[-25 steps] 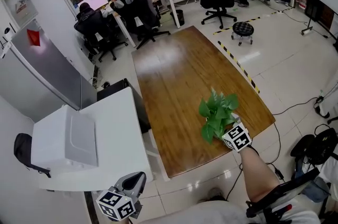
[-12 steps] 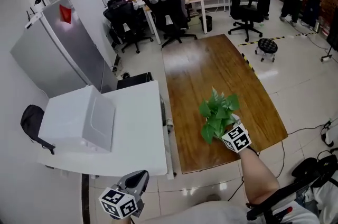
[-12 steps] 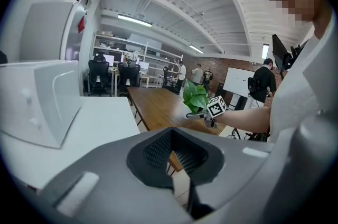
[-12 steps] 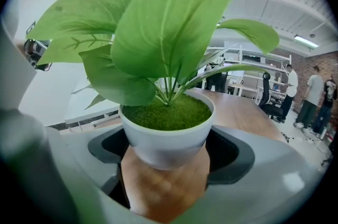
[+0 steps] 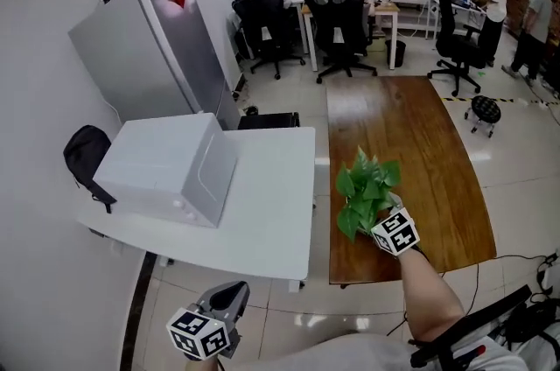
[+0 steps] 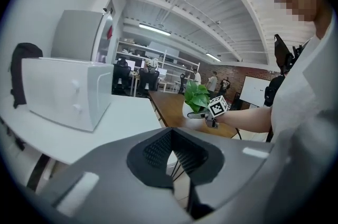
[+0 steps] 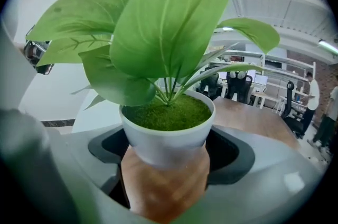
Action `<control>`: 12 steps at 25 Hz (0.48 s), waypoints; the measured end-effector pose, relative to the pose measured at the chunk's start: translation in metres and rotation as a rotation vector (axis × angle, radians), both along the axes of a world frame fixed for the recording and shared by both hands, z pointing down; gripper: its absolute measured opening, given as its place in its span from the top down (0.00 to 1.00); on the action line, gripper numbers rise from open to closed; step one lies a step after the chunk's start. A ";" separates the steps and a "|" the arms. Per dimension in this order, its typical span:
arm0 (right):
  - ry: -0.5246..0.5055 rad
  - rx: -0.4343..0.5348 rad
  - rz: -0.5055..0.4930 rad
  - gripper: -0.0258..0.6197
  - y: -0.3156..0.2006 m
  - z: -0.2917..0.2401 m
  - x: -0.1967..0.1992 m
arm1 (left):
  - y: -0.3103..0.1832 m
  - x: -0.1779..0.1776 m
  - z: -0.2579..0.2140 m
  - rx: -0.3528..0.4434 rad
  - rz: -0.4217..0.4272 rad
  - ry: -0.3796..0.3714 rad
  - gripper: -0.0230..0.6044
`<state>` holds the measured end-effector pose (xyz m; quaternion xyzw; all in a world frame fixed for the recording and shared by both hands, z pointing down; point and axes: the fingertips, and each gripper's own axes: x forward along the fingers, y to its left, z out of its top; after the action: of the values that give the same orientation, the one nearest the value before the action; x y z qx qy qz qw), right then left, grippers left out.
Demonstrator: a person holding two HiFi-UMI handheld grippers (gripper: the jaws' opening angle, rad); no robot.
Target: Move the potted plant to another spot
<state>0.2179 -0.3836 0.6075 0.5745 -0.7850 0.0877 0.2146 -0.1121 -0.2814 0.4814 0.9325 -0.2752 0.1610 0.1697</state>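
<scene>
The right gripper (image 5: 374, 213) has its jaws spread wide and clamped on the white pot of the potted plant (image 5: 363, 188), which sits at about four o'clock from the middle of the head view, over the near left edge of the wooden table (image 5: 429, 133). The white table (image 5: 271, 194) lies at the plant's nine o'clock. I cannot tell whether the pot is clear of the wood. The left gripper (image 5: 229, 295) hangs low at seven o'clock, well apart from the plant, jaws together with nothing between them.
</scene>
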 end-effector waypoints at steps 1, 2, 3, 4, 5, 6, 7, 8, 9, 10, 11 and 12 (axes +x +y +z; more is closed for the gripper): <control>-0.002 -0.001 -0.017 0.26 -0.005 -0.001 -0.009 | 0.001 -0.008 -0.001 0.002 -0.020 0.002 0.97; -0.005 -0.001 -0.034 0.26 -0.009 -0.001 -0.019 | 0.003 -0.016 -0.002 0.002 -0.041 0.004 0.97; -0.009 -0.001 -0.050 0.26 -0.014 -0.002 -0.029 | 0.005 -0.023 -0.002 0.002 -0.061 0.007 0.97; -0.013 -0.001 -0.066 0.26 -0.019 -0.003 -0.039 | 0.006 -0.031 -0.002 0.001 -0.079 0.009 0.97; -0.015 0.000 -0.081 0.26 -0.024 -0.003 -0.048 | 0.007 -0.038 -0.002 0.000 -0.096 0.011 0.97; -0.016 0.000 -0.096 0.26 -0.029 -0.004 -0.057 | 0.007 -0.044 -0.001 -0.002 -0.112 0.011 0.97; -0.016 0.001 -0.111 0.26 -0.033 -0.004 -0.065 | 0.008 -0.050 -0.001 -0.003 -0.127 0.010 0.97; -0.017 0.001 -0.126 0.26 -0.037 -0.004 -0.074 | 0.009 -0.056 -0.001 -0.004 -0.144 0.010 0.97; -0.019 0.001 -0.141 0.26 -0.041 -0.004 -0.082 | 0.009 -0.062 -0.001 -0.004 -0.163 0.011 0.97; -0.020 0.000 -0.156 0.26 -0.045 -0.004 -0.091 | 0.010 -0.069 -0.001 -0.003 -0.182 0.013 0.97; -0.020 -0.002 -0.172 0.26 -0.049 -0.003 -0.099 | 0.010 -0.075 -0.001 -0.002 -0.202 0.015 0.97; -0.021 -0.005 -0.187 0.26 -0.054 -0.003 -0.108 | 0.010 -0.082 -0.001 -0.001 -0.219 0.015 0.97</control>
<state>0.1096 -0.4373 0.6050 0.4970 -0.8373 0.0750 0.2150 -0.1937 -0.2711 0.4801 0.8979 -0.3741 0.1349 0.1889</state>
